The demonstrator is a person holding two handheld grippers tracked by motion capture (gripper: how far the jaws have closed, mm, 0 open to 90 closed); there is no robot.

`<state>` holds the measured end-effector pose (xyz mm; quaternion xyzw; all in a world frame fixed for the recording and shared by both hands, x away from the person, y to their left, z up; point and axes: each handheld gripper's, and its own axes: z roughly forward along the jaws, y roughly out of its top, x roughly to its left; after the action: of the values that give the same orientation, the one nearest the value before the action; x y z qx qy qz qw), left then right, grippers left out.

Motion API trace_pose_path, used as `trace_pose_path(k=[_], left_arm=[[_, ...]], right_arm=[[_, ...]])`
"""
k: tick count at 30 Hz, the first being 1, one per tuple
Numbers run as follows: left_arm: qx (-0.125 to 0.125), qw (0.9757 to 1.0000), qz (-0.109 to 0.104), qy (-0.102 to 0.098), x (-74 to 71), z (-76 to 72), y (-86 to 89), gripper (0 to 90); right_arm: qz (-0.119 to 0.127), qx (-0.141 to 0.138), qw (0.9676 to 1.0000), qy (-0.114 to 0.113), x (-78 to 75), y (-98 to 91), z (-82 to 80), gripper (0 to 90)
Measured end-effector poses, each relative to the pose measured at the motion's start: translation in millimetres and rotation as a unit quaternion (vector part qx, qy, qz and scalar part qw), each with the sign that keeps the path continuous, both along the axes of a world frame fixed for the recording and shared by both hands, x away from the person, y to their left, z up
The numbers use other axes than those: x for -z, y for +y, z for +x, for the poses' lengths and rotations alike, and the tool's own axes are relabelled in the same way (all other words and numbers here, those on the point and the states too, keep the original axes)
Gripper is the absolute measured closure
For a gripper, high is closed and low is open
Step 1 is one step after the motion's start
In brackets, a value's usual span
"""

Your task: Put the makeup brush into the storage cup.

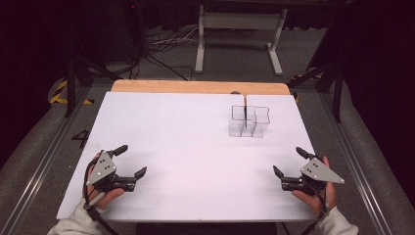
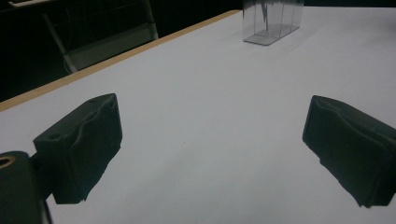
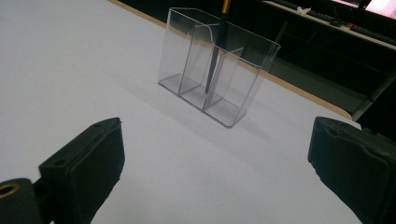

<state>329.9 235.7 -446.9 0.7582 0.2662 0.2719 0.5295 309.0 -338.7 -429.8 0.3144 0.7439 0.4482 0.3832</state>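
A clear plastic organiser (image 1: 249,121) with several compartments stands on the white table top, right of centre and toward the back. A dark pencil (image 1: 244,108) stands upright in one of its compartments. The right gripper view has the organiser (image 3: 215,65) ahead of the jaws, with the pencil (image 3: 215,51) in its middle section. In the left gripper view the organiser (image 2: 272,19) sits far off at the top. My left gripper (image 1: 131,160) rests open near the front left, holding nothing. Near the front right, my right gripper (image 1: 288,161) is open and holds nothing.
The white sheet (image 1: 186,147) covers most of a wooden table whose bare edge (image 1: 195,87) runs along the back. Beyond it are a white table frame (image 1: 235,29), cables on the floor and dark stands at both sides.
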Motion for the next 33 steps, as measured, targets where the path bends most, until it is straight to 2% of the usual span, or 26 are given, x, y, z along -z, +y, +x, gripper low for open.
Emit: trace_pose_path(k=[19, 24, 28, 33], left_arm=[[-0.001, 1.0, 0.003, 0.001, -0.2, 1.5, 0.7, 5.6], [-0.003, 1.0, 0.001, -0.002, -0.9, -0.6, 0.1, 5.6], [-0.003, 1.0, 0.002, 0.001, -0.7, -0.7, 0.1, 5.6], [-0.003, 1.0, 0.0, 0.002, -0.5, 0.8, -0.2, 5.6]], right_arm=[[0.0, -0.003, 1.0, 0.007, 1.0, 0.7, 2.1, 4.9], [-0.008, -0.011, 0.9998, 0.014, 3.0, 4.2, 3.5, 5.1], [-0.003, -0.011, 0.9999, 0.01, 1.4, 4.3, 3.1, 5.0], [-0.005, -0.013, 0.9997, 0.018, 3.5, 4.0, 4.5, 5.0]])
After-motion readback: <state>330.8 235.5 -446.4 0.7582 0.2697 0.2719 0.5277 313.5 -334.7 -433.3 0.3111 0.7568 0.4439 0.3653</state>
